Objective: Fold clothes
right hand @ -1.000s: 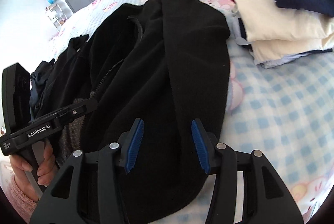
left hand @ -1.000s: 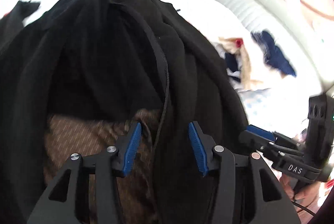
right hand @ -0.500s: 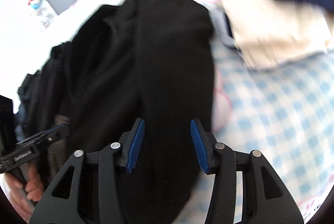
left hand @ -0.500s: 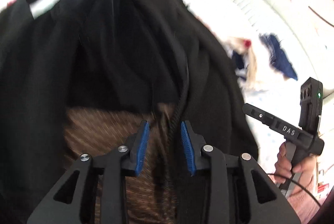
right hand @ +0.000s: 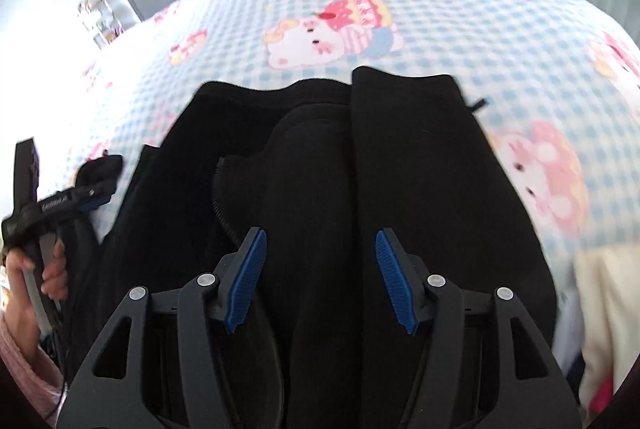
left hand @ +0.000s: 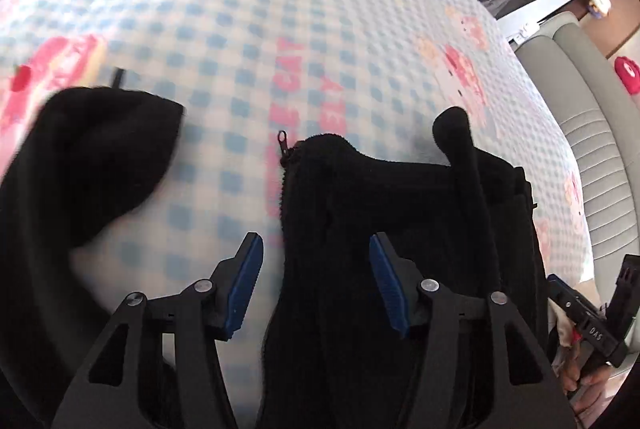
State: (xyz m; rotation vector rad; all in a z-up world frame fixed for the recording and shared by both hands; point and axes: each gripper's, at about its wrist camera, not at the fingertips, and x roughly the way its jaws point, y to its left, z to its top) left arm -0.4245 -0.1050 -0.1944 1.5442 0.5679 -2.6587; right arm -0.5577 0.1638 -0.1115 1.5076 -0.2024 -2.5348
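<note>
Counting one black jacket [right hand: 400, 189] on the bed [right hand: 500, 29], my left tongs [left hand: 316, 285] and right tongs [right hand: 320, 279] gape wide, empty; left's half-closed squeeze earlier has released.

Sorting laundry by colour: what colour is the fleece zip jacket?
Black fleece zip jacket, clearest in the right wrist view.

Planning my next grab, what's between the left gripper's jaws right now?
In the left wrist view, the black fleece jacket's zipper edge and bare checked bedsheet.
</note>
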